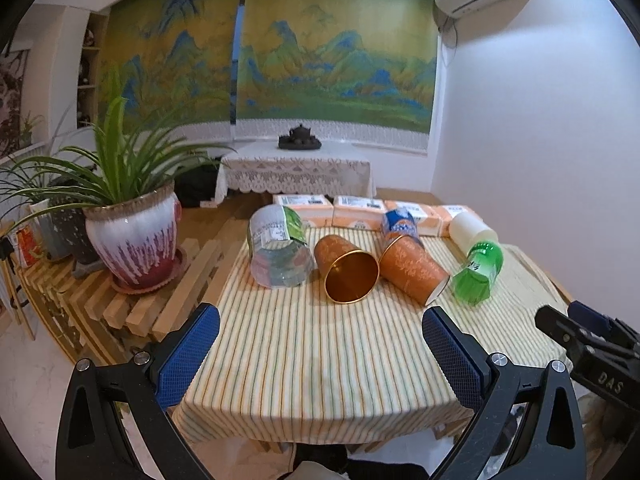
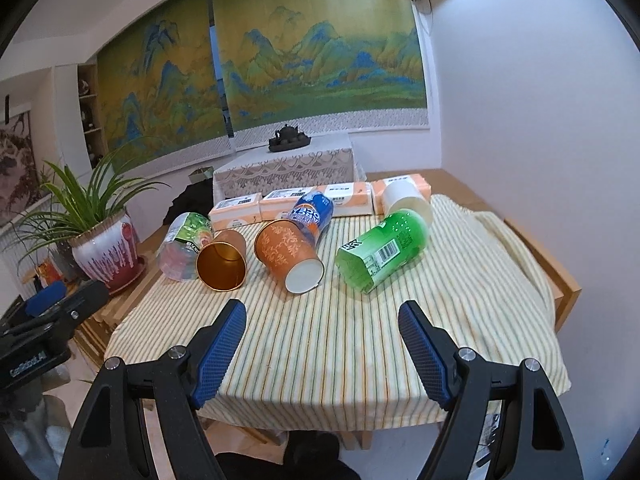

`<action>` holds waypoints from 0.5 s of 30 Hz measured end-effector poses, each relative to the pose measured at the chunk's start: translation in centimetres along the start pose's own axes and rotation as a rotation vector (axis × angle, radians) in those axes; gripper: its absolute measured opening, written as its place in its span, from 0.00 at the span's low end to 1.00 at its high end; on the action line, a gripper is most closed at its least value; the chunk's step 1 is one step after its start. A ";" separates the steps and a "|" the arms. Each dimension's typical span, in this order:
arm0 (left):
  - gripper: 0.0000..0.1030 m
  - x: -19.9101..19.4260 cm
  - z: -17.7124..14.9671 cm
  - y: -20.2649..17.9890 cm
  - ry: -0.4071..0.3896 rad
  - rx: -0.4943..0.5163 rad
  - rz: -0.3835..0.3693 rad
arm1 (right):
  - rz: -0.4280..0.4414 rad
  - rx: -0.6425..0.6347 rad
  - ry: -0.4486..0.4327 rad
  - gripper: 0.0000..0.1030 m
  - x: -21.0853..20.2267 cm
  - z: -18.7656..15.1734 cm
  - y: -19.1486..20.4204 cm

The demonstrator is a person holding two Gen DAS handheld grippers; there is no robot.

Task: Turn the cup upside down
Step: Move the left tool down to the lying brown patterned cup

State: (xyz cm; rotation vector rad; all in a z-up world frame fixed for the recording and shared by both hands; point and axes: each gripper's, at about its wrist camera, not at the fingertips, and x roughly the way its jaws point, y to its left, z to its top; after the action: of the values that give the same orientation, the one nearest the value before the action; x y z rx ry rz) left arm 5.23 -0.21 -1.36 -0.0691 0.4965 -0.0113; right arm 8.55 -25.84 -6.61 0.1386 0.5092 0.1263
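Surface: striped tablecloth point(image 1: 320, 360), clutter at frame centre.
Cup: gold-lined cup point(image 1: 347, 270) on its side, mouth toward the cameras.
Left gripper point(image 1: 320, 344): wide, empty, directly below cup, nearer.
Right gripper point(image 2: 322, 340): wide, empty; cup point(image 2: 222, 260) upper left.

The tablecloth point(image 1: 320, 344) is cream with thin orange and green stripes, and on it lie an orange cup with a gold inside point(image 1: 346, 274) and an orange paper cup point(image 1: 412, 270) printed with a pale leaf pattern, white within. Beside them are a bright green bottle with a white cap point(image 2: 382, 246) and a blue and orange can point(image 2: 314, 212). The planter point(image 1: 134, 236) is white streaked with purple and deep red; both grippers' pads point(image 2: 222, 350) are textured blue on black frames.
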 end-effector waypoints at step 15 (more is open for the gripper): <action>0.97 13.2 7.8 -0.4 0.391 -0.054 -0.068 | -0.003 0.045 0.026 0.73 1.8 -0.1 -2.2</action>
State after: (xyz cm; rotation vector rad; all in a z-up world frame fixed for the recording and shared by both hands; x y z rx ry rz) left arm 20.62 -0.52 -0.75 -0.1380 0.8849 -0.0786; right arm 10.30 -27.71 -7.91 0.1799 0.5381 0.1138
